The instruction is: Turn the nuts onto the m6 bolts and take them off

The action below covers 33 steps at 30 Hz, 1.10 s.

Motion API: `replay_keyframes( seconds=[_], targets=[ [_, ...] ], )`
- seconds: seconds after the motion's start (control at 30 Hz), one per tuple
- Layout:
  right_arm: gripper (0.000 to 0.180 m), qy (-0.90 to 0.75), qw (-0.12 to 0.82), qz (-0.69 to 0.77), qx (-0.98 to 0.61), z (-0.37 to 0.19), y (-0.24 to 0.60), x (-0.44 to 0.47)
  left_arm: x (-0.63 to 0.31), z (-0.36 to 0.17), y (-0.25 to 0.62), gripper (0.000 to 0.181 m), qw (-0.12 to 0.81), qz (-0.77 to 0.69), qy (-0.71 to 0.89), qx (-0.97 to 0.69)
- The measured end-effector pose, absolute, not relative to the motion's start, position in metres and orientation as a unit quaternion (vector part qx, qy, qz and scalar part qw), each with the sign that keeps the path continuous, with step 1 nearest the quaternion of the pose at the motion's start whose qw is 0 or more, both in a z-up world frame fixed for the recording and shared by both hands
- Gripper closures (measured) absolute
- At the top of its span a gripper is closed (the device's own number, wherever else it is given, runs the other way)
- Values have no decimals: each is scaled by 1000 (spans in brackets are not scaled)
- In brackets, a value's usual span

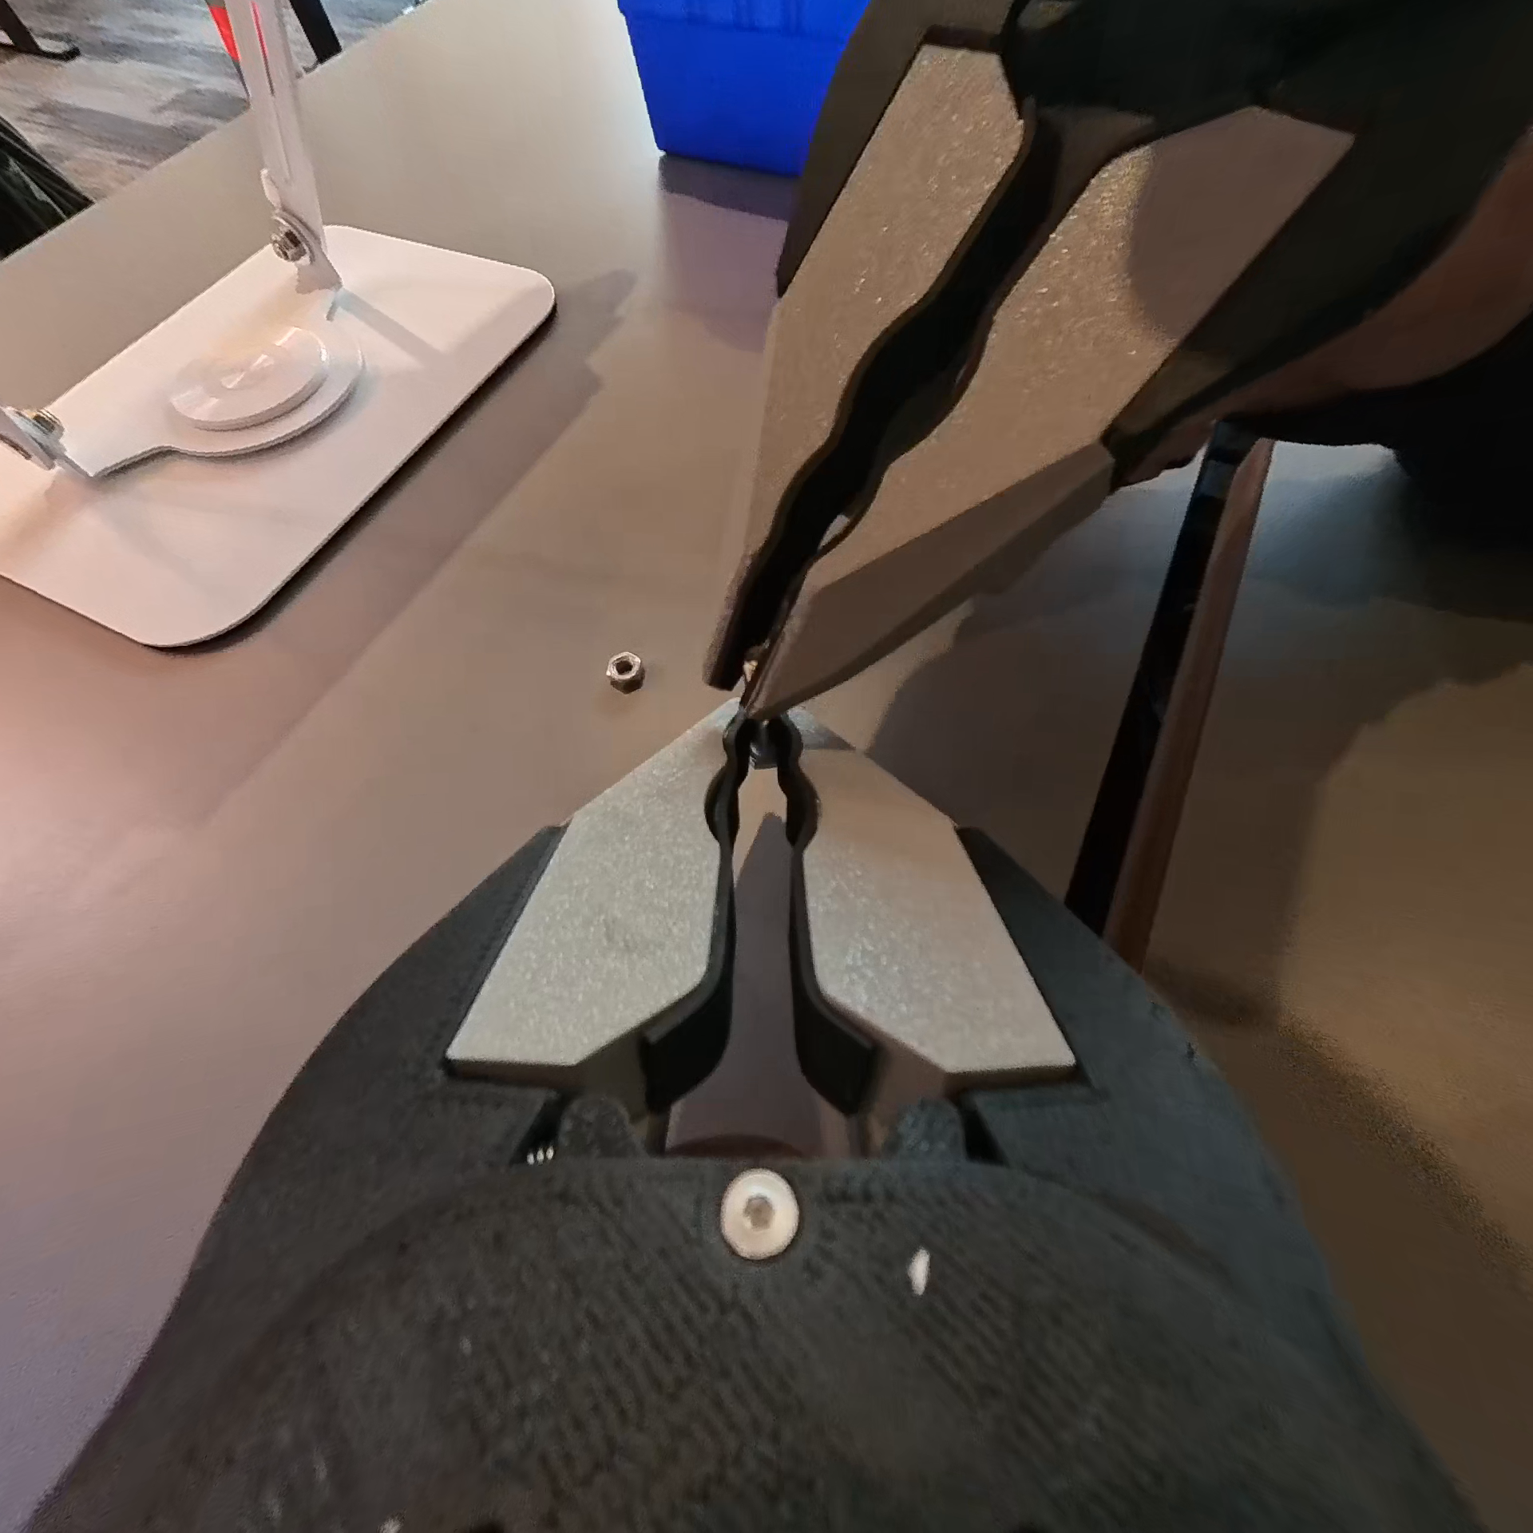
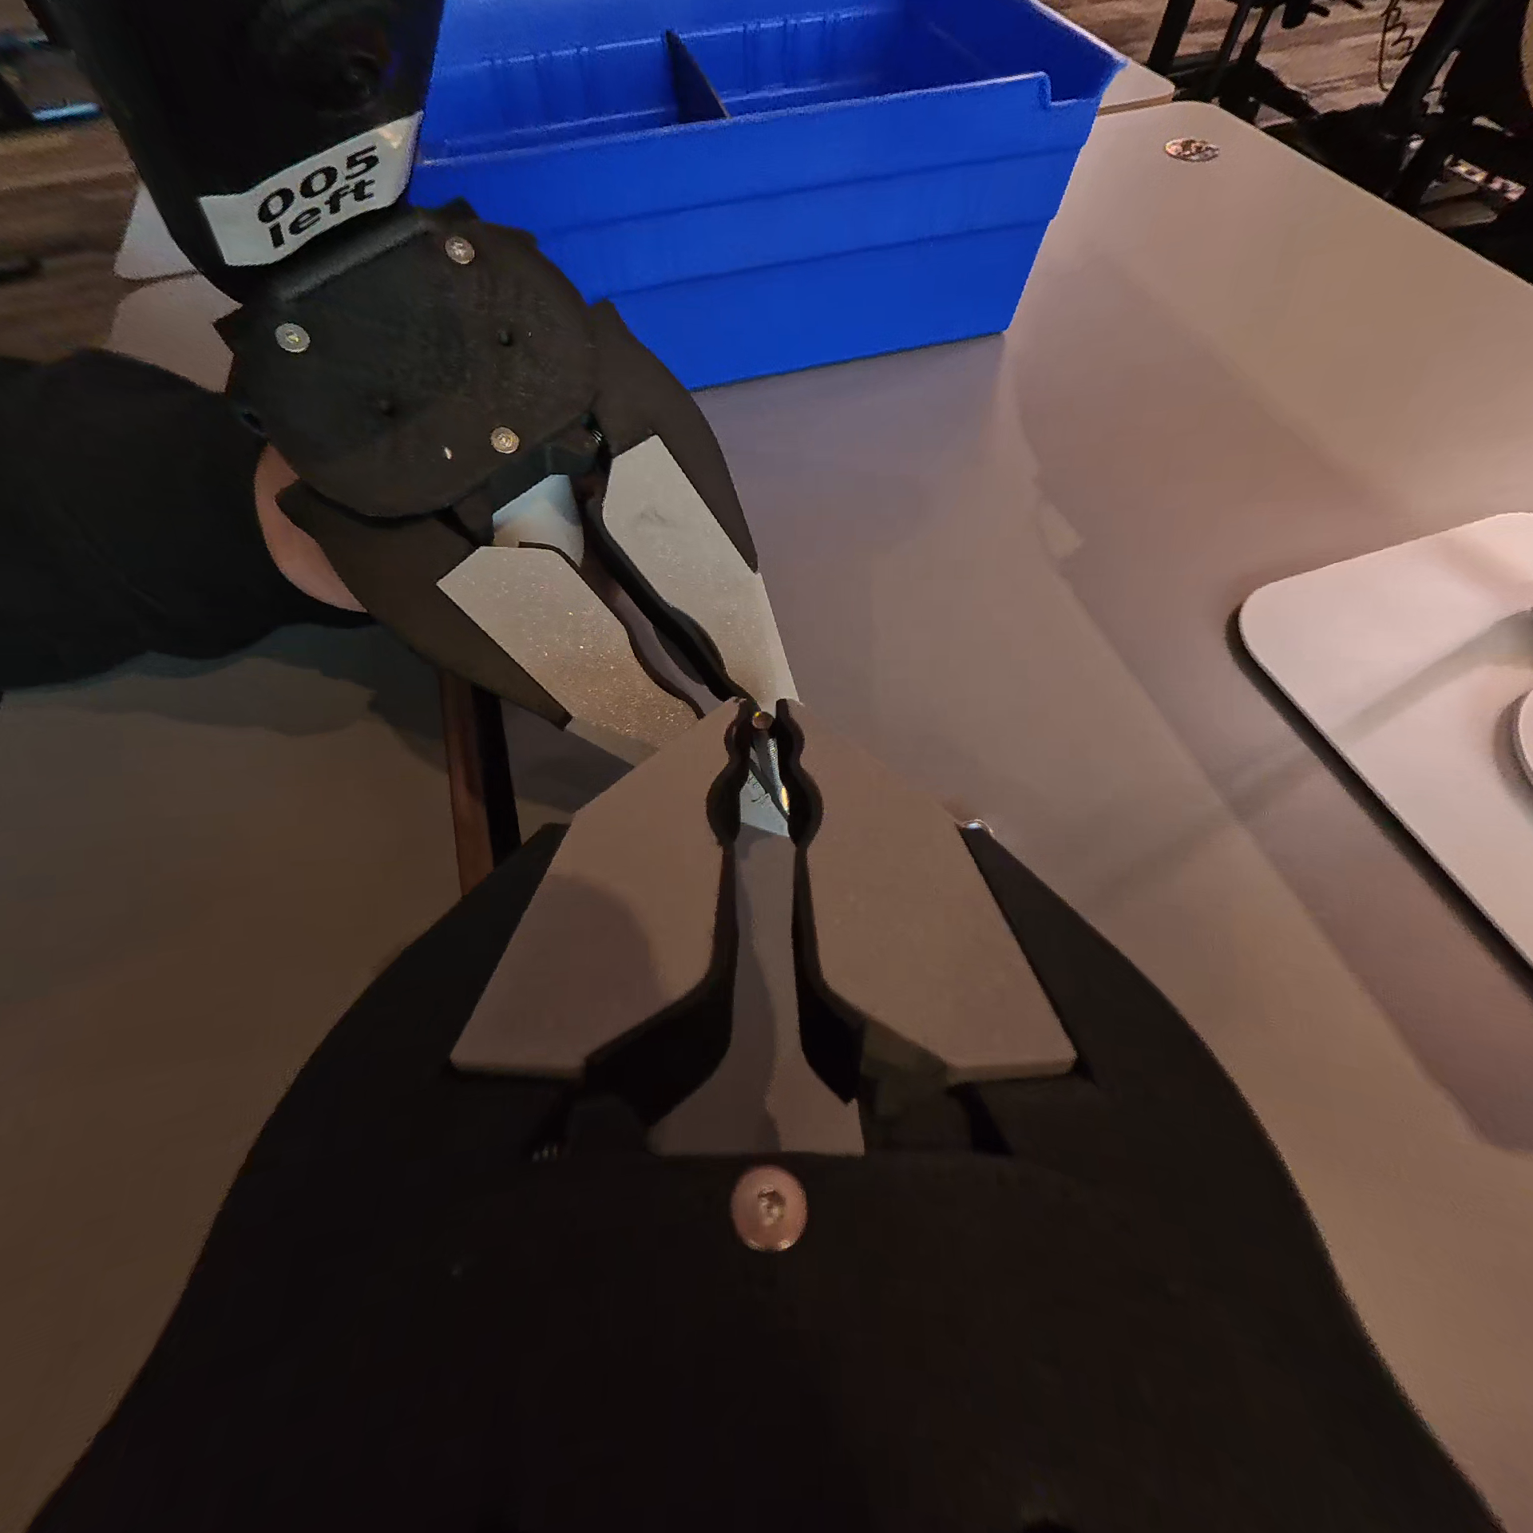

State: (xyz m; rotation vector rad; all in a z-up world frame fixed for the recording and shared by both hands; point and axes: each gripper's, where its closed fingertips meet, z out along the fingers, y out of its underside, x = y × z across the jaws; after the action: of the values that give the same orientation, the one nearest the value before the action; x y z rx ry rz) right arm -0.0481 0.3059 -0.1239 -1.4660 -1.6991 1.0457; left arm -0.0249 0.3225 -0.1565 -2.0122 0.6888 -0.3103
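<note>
- I see two grippers, tip to tip above the bench (image 1: 249,829). The left gripper (image 1: 759,738) comes in from the bottom of the left wrist view; the right gripper (image 1: 751,668) slants down from the upper right.
- Left gripper: its fingers (image 1: 647,871) are clenched on a small dark piece right at the tips. I take it for one bolt (image 1: 760,749), though it is mostly hidden there.
- Right gripper (image 2: 759,730): in the right wrist view its fingers (image 2: 630,912) are drawn in around one slim metal piece at the tips — a threaded shank (image 2: 773,759) shows between them. Whether they grip a nut there I cannot tell; it is too small to make out.
- The left gripper (image 2: 751,693) reaches in from the upper left of that view, a white label on its black body, and meets my right tips.
- One loose nut (image 1: 620,671) lies on the bench, just left of the meeting tips and apart from both grippers.
- One blue bin (image 2: 747,191) stands at the far side of the bench, with one dark divider inside.
- One white stand base (image 1: 249,464) sits on the bench — left in the left wrist view, right edge in the other.
</note>
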Motion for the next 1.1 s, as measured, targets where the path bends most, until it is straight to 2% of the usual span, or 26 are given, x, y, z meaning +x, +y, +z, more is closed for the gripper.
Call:
replay_keyframes(
  seconds=[0.43,0.93,1.0,1.07,1.1],
  targets=[
    [178,-602,346,369,-617,-128,324,-26,-24,-157,326,177,488,-73,303,-815],
    [178,-541,373,336,-675,-113,313,25,22,-133,309,167,530,-169,327,-764],
    [178,-536,379,330,-679,-111,312,33,31,-129,305,159,535,-194,330,-753],
    [178,-524,398,297,-692,-111,321,47,36,-127,303,143,539,-203,331,-748],
    [177,-520,402,295,-693,-110,322,54,37,-127,302,142,542,-205,332,-744]
  ],
)
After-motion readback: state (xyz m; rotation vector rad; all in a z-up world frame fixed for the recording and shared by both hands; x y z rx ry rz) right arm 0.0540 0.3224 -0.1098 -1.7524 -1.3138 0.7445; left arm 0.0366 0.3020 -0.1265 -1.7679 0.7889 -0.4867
